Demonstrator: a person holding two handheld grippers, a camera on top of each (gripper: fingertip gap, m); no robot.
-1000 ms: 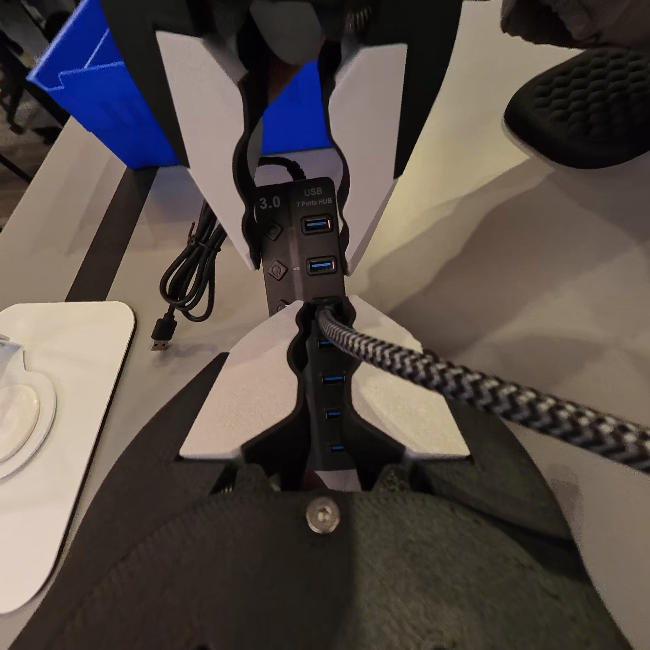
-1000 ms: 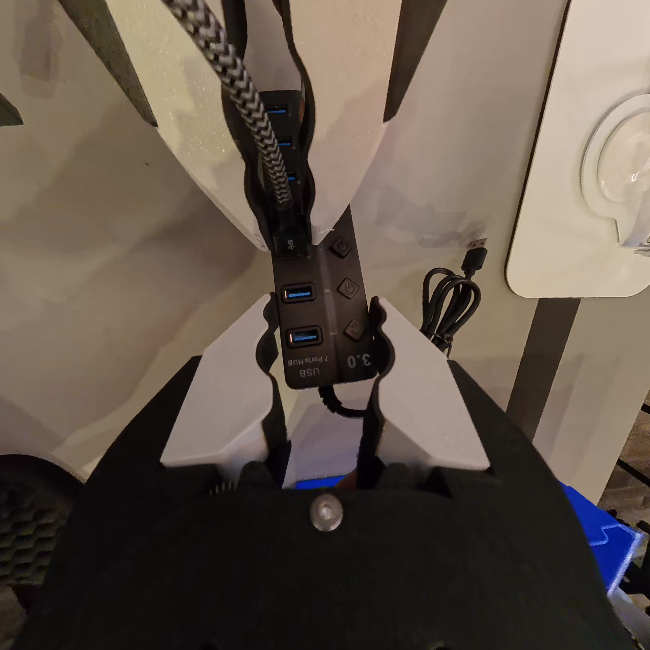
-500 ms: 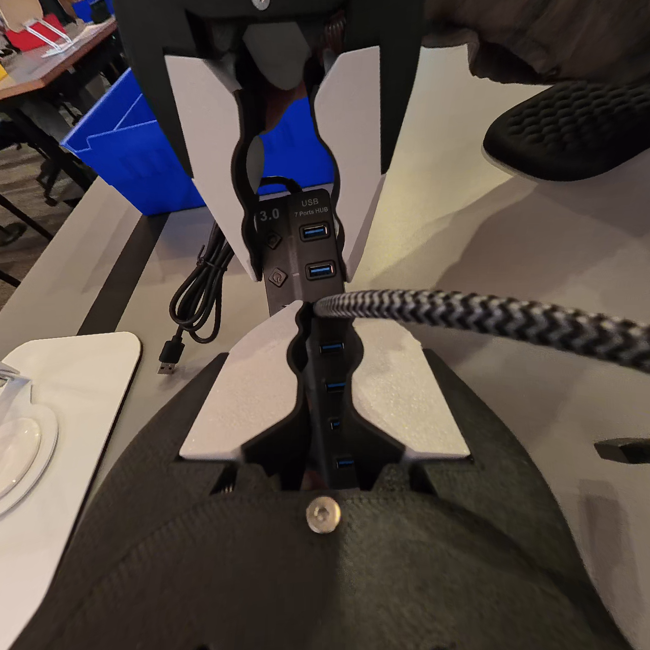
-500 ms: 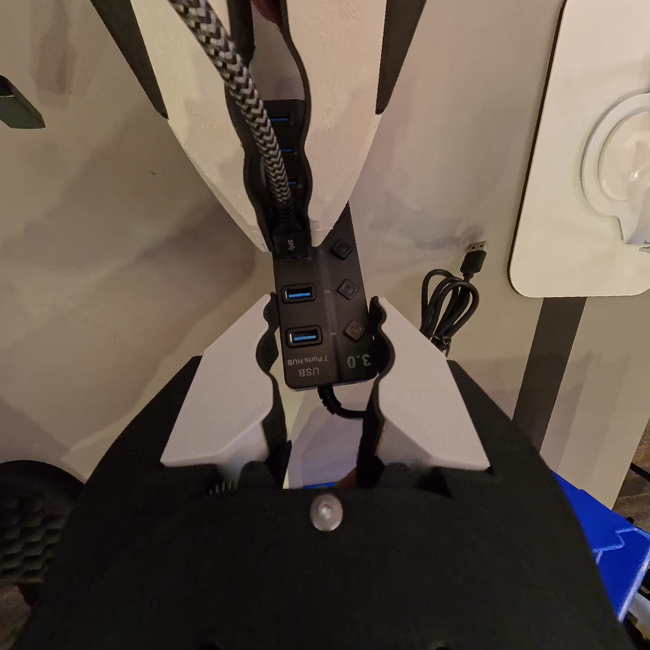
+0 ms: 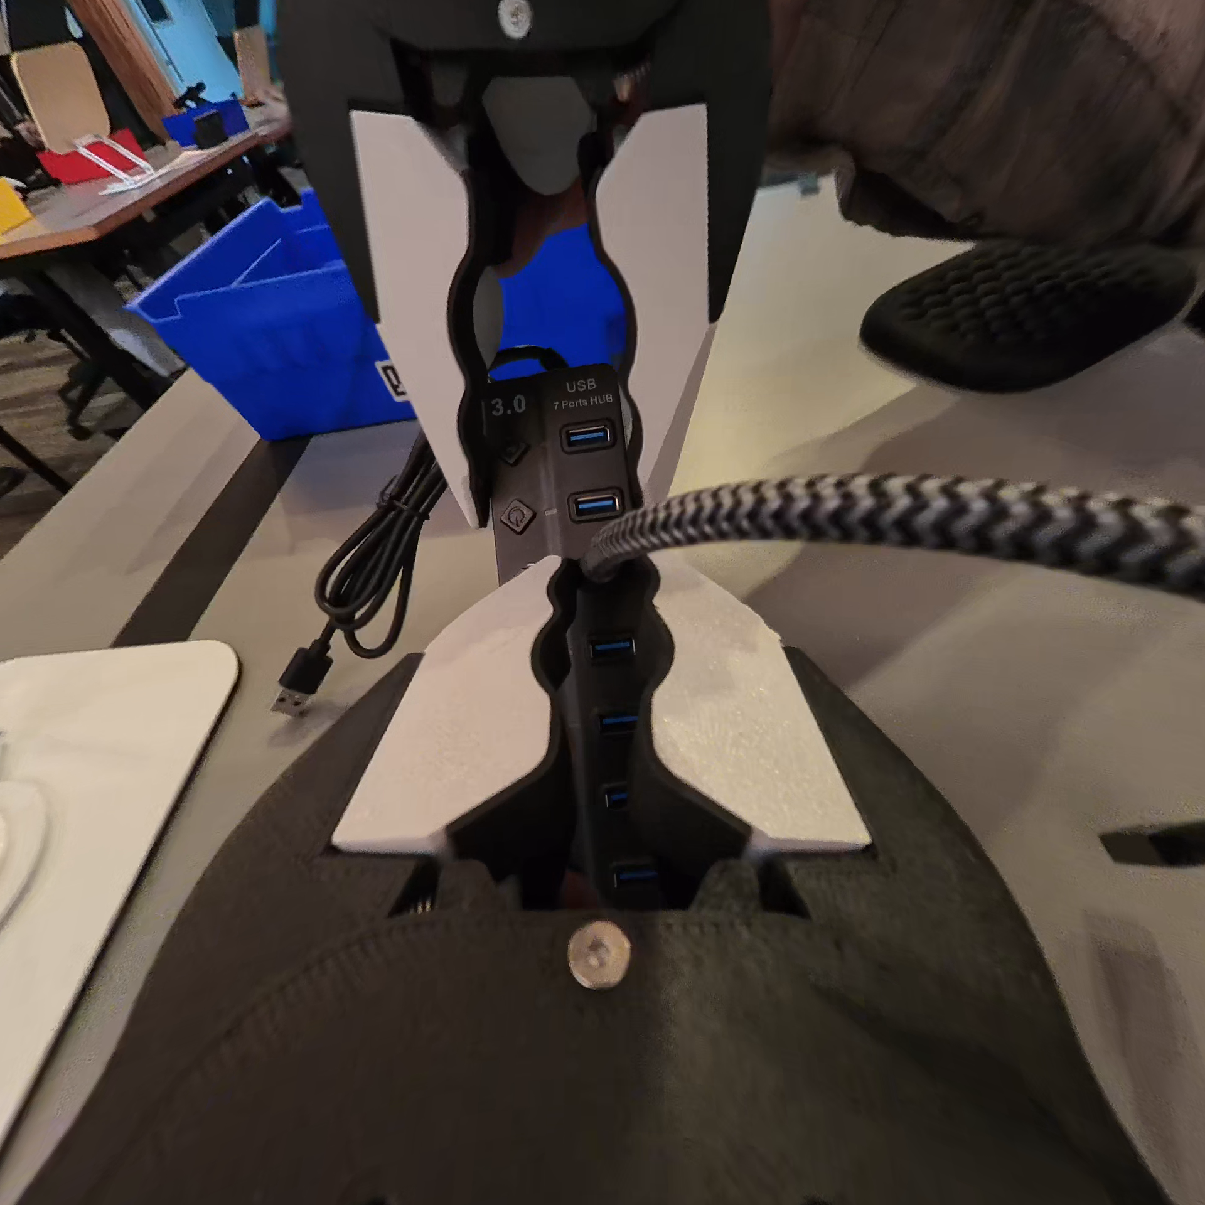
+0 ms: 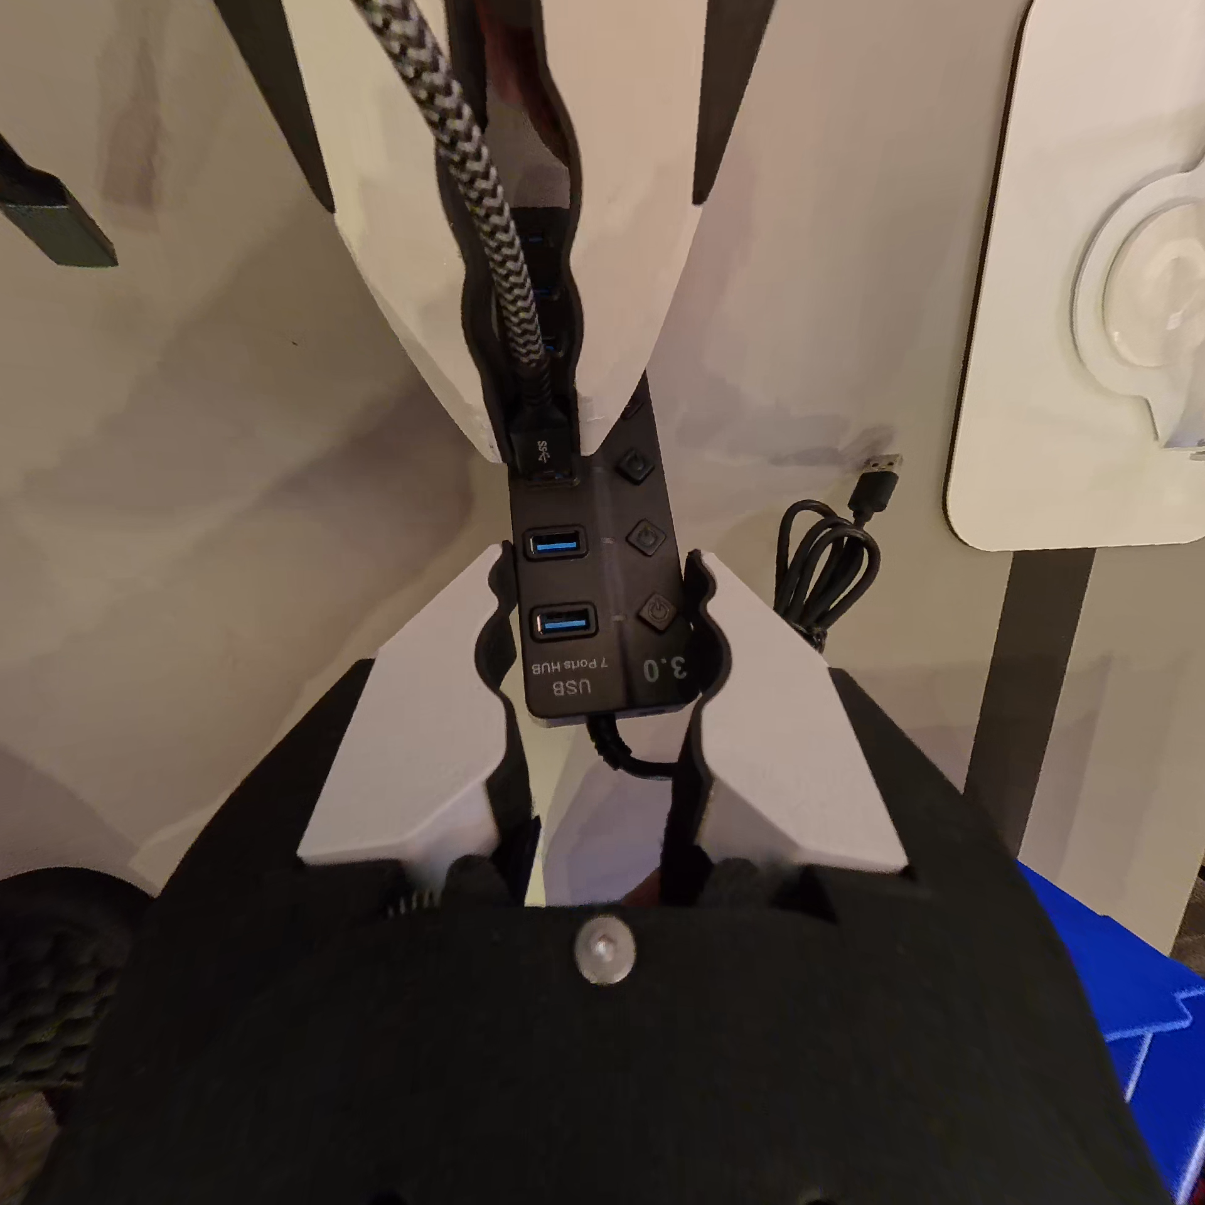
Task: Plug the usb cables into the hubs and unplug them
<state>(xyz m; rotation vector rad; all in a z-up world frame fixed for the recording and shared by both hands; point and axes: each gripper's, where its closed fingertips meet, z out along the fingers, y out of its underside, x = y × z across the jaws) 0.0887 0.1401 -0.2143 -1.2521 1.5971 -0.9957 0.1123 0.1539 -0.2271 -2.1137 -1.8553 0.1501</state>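
Observation:
A black USB hub [image 5: 561, 469] with blue ports lies lengthwise on the grey table between my two grippers. My right gripper [image 6: 600, 561] is shut on the hub's labelled end [image 6: 606, 652], where its thin black lead comes out. It also shows at the top of the left wrist view [image 5: 561, 502]. My left gripper [image 5: 603, 574] is shut on the black plug [image 6: 544, 456] of a black-and-white braided cable [image 5: 913, 515]. The plug sits in the hub's third port. The left gripper also shows at the top of the right wrist view [image 6: 541, 450]. The cable runs off to the right.
A coiled thin black USB cable [image 5: 371, 554] lies left of the hub. A white board [image 5: 98, 750] sits at the near left, and a blue bin [image 5: 274, 352] stands beyond the table edge. A black mesh pad [image 5: 1030, 313] and a person's sleeve [image 5: 978, 130] are at the far right. Less than 4 cm separates the two grippers' tips.
The left wrist view has tilted up and shows more of the room. The braided cable has swung up from slanting down-right to nearly level. The right gripper and the hub have stayed put.

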